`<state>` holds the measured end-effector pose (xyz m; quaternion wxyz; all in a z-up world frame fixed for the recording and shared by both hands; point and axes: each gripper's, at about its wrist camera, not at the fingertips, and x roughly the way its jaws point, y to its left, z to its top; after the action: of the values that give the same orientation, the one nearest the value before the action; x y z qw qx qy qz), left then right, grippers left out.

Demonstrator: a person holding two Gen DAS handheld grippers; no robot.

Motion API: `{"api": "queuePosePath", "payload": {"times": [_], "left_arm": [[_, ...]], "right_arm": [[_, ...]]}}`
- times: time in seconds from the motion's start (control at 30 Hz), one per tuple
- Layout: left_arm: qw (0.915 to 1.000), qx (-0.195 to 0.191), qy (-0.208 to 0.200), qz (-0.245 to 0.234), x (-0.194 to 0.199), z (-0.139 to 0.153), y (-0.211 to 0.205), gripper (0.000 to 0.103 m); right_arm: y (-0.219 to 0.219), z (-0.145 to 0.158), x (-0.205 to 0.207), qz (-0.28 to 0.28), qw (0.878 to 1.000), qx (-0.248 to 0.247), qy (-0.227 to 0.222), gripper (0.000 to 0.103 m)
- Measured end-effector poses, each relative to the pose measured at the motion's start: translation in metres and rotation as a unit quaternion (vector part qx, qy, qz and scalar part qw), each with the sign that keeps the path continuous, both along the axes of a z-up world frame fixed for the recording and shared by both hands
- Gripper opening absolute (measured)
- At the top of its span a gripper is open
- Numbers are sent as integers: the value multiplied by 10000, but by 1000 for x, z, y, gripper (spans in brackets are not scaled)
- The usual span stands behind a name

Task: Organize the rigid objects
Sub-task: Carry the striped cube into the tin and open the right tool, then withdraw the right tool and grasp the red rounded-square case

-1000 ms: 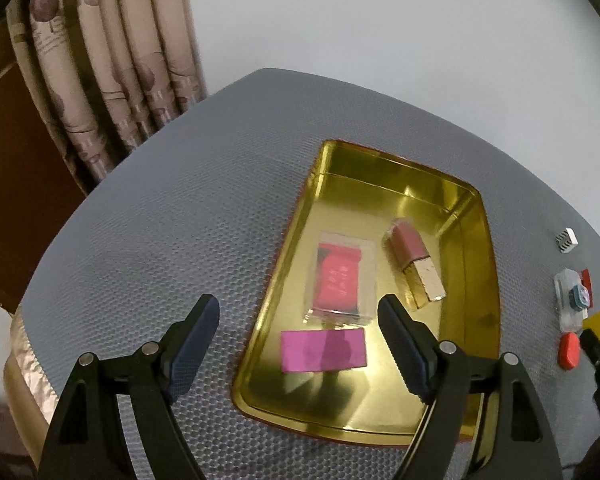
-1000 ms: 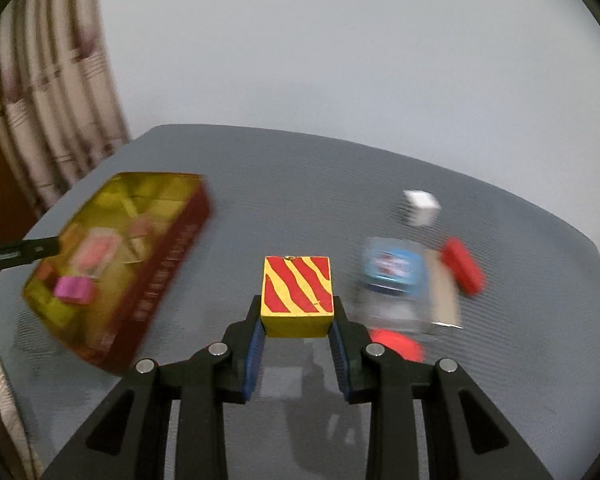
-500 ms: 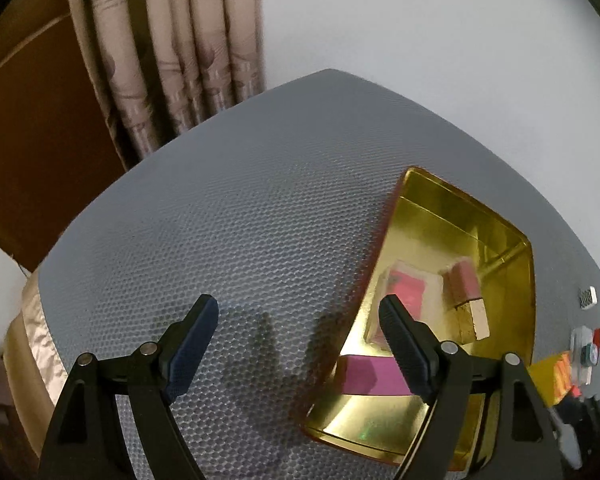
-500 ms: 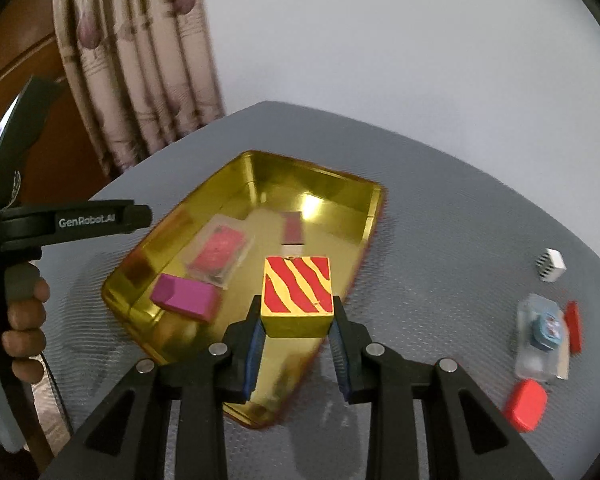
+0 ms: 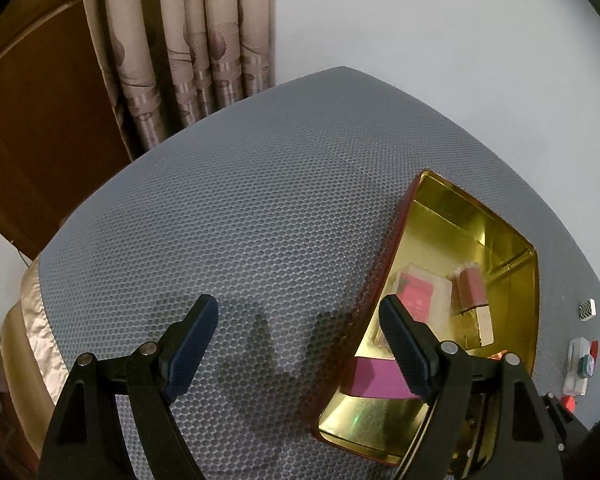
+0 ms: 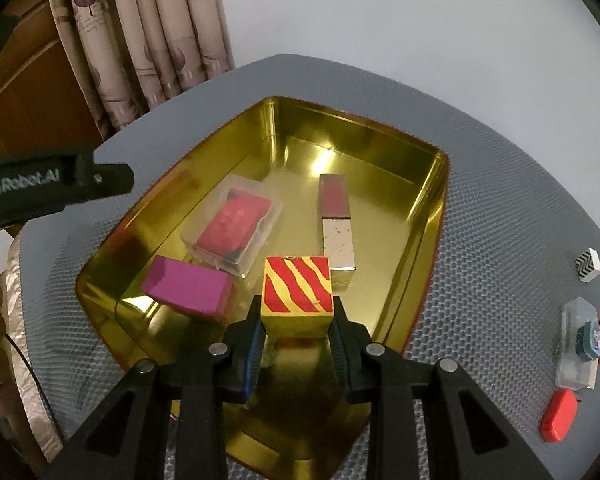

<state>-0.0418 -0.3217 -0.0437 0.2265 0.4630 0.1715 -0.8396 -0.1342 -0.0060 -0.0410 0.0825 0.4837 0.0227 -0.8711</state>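
left gripper is open and empty, hanging over bare grey mat with the gold tin off to its right side; one finger overlaps the tin's near rim in its own view. nothing for it to do here except stay out of the tin

inside the tin, left to right from the right wrist view: magenta block at the near left, clear case with a red insert just behind it and apparently touching, then the pink and silver bar lying lengthwise toward the middle

right gripper is clamped on the striped cube, red and yellow, held square between the pads over the near end of the tin. can't tell if it's touching the floor yet

for the drop i'd aim at the bare floor in the near right part, right of the magenta block and short of the bar. go straight down, keep the cube level, open only once it seats so it doesn't tumble into the case. watch the right wall on exit

still out on the mat to the right: zigzag cube, a clear piece with a blue part, red capsule
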Motion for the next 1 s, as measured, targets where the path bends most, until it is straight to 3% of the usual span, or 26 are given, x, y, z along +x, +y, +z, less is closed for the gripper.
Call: {"api": "queuePosePath", "payload": {"times": [0.37,0.6,0.67,0.73,0.8,1.0], "left_arm": [[10000,-6,-16,-15,0,-1,-3,80],[10000,-79,-15,-10,-2,0,-2,80],[10000,-85,-11,-16,-2,0,-1,80],[9999,-101,4,-25,-1,0,0,80],[9999,-148,25,-34,-1,1,2,80],[9997,-231,8,-71,-3,0,9,80]], "right_arm": [[0,-8,-3,-36,10000,81,21,32],[25,11,17,-300,9989,-237,288,37],[46,19,30,-378,9970,-533,417,38],[62,26,38,-655,9961,-329,482,46],[89,31,51,-860,9928,-564,607,50],[167,19,73,-2009,9783,-99,503,51]]}}
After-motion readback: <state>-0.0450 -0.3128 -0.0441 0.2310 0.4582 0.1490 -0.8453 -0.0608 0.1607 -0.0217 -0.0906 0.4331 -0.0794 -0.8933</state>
